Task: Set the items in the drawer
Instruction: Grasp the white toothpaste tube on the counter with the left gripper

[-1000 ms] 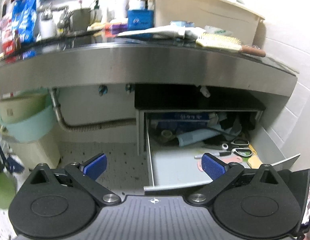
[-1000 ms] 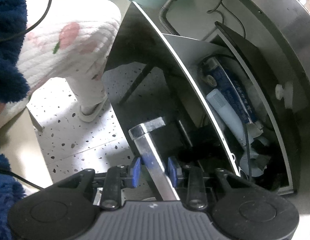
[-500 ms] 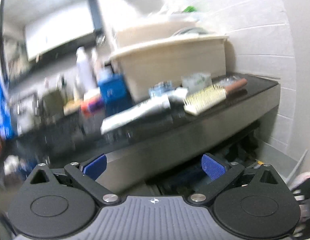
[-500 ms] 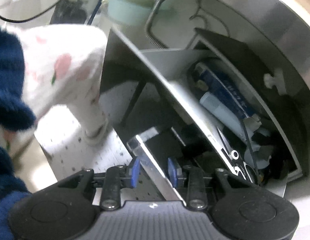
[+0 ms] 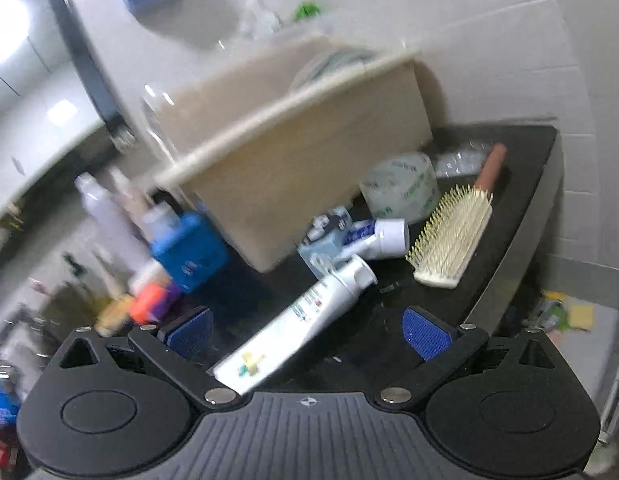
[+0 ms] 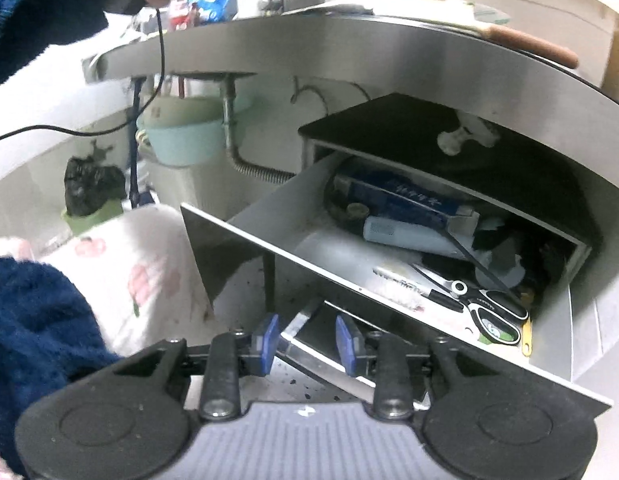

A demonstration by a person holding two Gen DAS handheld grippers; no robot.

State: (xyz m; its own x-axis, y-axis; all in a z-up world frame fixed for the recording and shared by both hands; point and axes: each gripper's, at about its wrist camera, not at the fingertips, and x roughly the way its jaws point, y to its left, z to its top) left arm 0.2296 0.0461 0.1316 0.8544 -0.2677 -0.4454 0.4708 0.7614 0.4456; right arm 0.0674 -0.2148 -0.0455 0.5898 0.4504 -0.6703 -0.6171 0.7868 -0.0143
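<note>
Right wrist view: the right gripper (image 6: 305, 340) is clamped on the handle (image 6: 299, 326) of the pulled-out drawer (image 6: 389, 280).
Scissors (image 6: 485, 308) lie inside it. Up on the counter (image 5: 521, 184), the left gripper (image 5: 307, 330) hangs with fingers wide apart over a white tube (image 5: 297, 320), beside a hairbrush (image 5: 453, 236).

On the counter (image 5: 521, 184), a tube (image 5: 309, 320) lies left of the hairbrush (image 5: 453, 236), before the tub (image 5: 305, 172).

We are in a home bathroom: a dark counter (image 5: 521, 184) strewn with a hairbrush (image 5: 453, 236) and toothpaste tube (image 5: 293, 328), a drain pipe (image 6: 245, 160) underneath (beside plastic basins (image 6: 181, 140)).
</note>
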